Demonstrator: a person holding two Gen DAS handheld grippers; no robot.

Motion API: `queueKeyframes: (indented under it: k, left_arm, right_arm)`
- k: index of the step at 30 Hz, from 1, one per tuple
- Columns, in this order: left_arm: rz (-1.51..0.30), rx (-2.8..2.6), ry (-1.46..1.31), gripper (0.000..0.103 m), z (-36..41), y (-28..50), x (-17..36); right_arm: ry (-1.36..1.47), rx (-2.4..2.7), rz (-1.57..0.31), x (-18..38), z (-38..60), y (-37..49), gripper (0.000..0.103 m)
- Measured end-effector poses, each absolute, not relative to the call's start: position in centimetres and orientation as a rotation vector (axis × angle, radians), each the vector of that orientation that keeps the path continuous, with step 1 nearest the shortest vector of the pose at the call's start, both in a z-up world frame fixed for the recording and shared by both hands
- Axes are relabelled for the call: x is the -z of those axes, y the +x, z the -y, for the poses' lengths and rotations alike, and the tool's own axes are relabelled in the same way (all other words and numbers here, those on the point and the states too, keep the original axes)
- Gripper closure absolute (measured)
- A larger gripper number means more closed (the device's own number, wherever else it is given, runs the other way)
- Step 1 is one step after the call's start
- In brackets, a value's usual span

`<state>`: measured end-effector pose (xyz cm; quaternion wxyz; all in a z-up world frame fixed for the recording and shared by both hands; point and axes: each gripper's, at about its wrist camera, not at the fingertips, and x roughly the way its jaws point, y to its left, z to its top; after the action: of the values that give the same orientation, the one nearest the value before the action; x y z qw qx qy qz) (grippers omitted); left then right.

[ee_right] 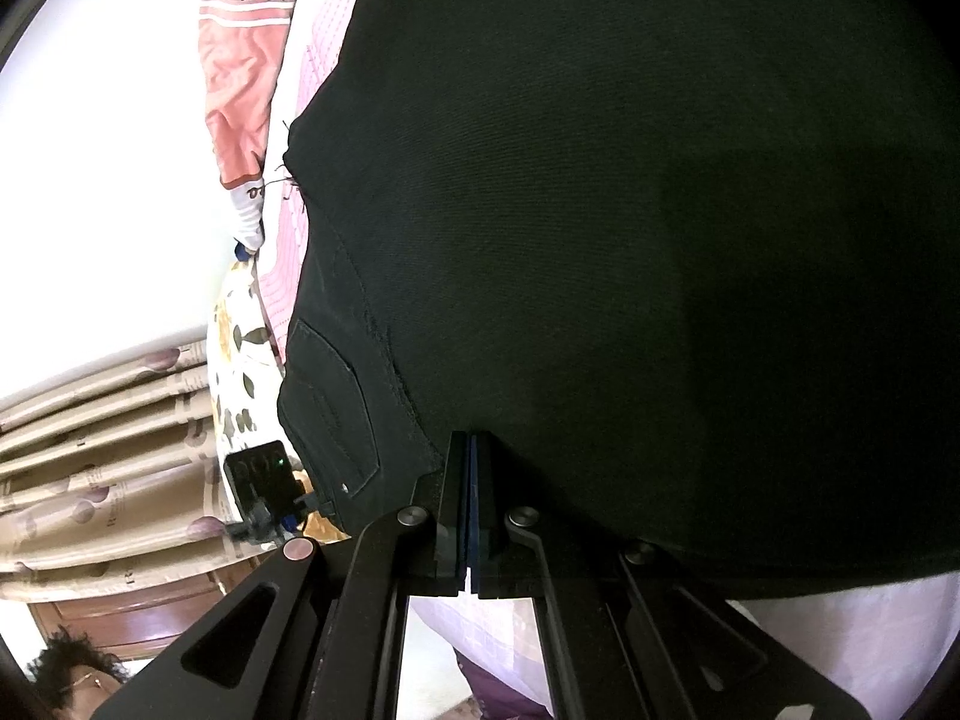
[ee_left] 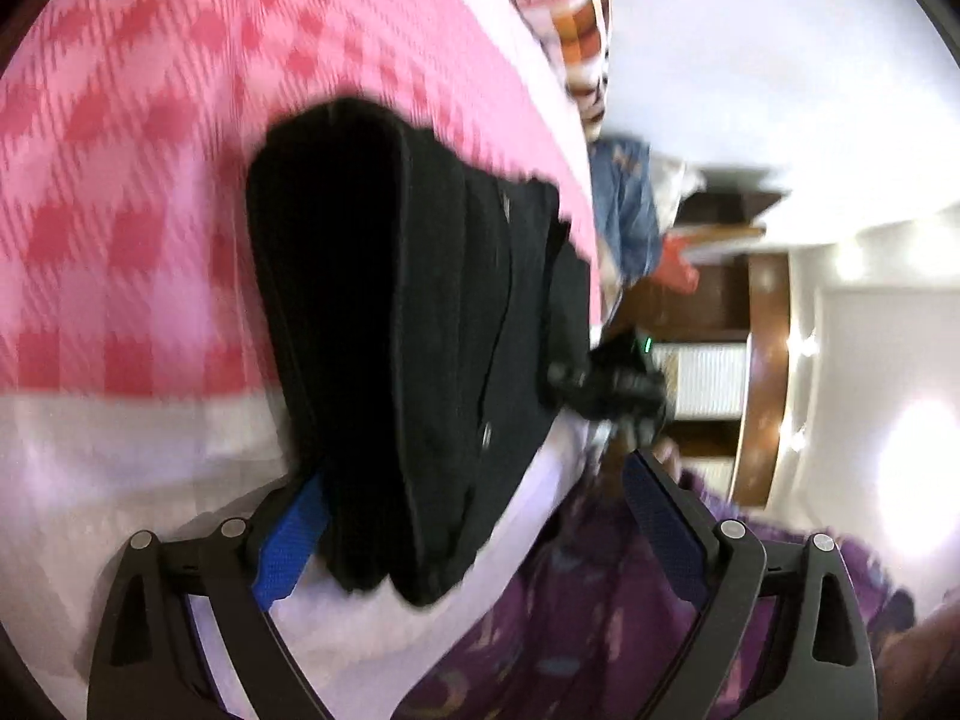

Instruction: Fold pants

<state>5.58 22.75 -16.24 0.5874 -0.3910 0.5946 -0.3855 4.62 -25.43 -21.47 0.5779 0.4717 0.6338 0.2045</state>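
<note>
The black pants (ee_left: 414, 324) lie folded in layers on a pink checked bedsheet (ee_left: 132, 180). My left gripper (ee_left: 474, 516) is open, its blue-padded fingers (ee_left: 288, 546) spread wide, with the near end of the pants between them. The other gripper (ee_left: 612, 384) shows at the pants' right edge. In the right wrist view the pants (ee_right: 630, 228) fill most of the frame, with a back pocket (ee_right: 330, 408) at the left. My right gripper (ee_right: 471, 468) is shut, its tips against the pants' edge; whether cloth is pinched is hidden. The left gripper (ee_right: 264, 480) shows beyond the pocket.
Pillows and patterned cloth (ee_left: 576, 24) lie at the bed's far side, with blue cloth (ee_left: 624, 210) by the edge. A purple patterned garment (ee_left: 600, 630) is close below. A wooden cabinet (ee_left: 762, 360) and a curtain (ee_right: 102, 438) stand beyond the bed.
</note>
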Motion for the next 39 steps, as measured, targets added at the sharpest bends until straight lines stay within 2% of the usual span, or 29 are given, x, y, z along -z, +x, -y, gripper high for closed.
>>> queueKeyframes:
  k: [5,7,9,10,12,26,31,34,36,38,39]
  left_arm:
    - [-1.375,0.891,-0.806,0.009,-21.1,6.2,15.6]
    - [-1.360,0.879,-0.707,0.015,-20.2,5.5,15.2]
    - [-1.349,0.848,-0.616,0.034,-19.6,4.6,15.2]
    - [-1.338,0.830,-0.612,0.039,-19.8,4.4,15.3]
    - [-1.311,0.753,-0.608,0.069,-20.5,3.8,15.7]
    - [-1.173,0.543,-0.915,0.079,-21.4,1.0,16.1]
    - [-1.061,0.559,-0.963,0.082,-20.7,0.1,13.9]
    - [-1.020,0.572,-0.967,0.083,-19.6,-0.3,12.3]
    - [-1.008,0.576,-0.968,0.083,-18.7,-0.4,11.4]
    - [-0.992,0.593,-0.968,0.083,-17.5,-0.4,10.3]
    - [-0.987,0.601,-0.969,0.083,-17.2,-0.4,9.8]
  right_arm:
    - [1.112,-0.478,-1.481,21.5,25.5,4.6,0.103]
    - [1.112,-0.478,-1.481,21.5,25.5,4.6,0.103]
    - [1.113,-0.479,-1.482,21.5,25.5,4.6,0.103]
    - [1.115,-0.480,-1.483,21.5,25.5,4.5,0.103]
    - [1.114,-0.479,-1.482,21.5,25.5,4.6,0.103]
    - [1.121,-0.495,-1.487,21.6,25.7,4.7,0.103]
    - [0.954,-0.552,-1.481,20.1,24.4,5.1,0.101]
    - [0.850,-0.619,-1.447,18.5,23.5,5.4,0.080]
    - [0.820,-0.654,-1.416,17.6,23.2,5.5,0.049]
    - [0.780,-0.675,-1.386,16.6,22.9,5.4,0.035]
    - [0.761,-0.684,-1.375,16.2,22.9,5.3,0.033]
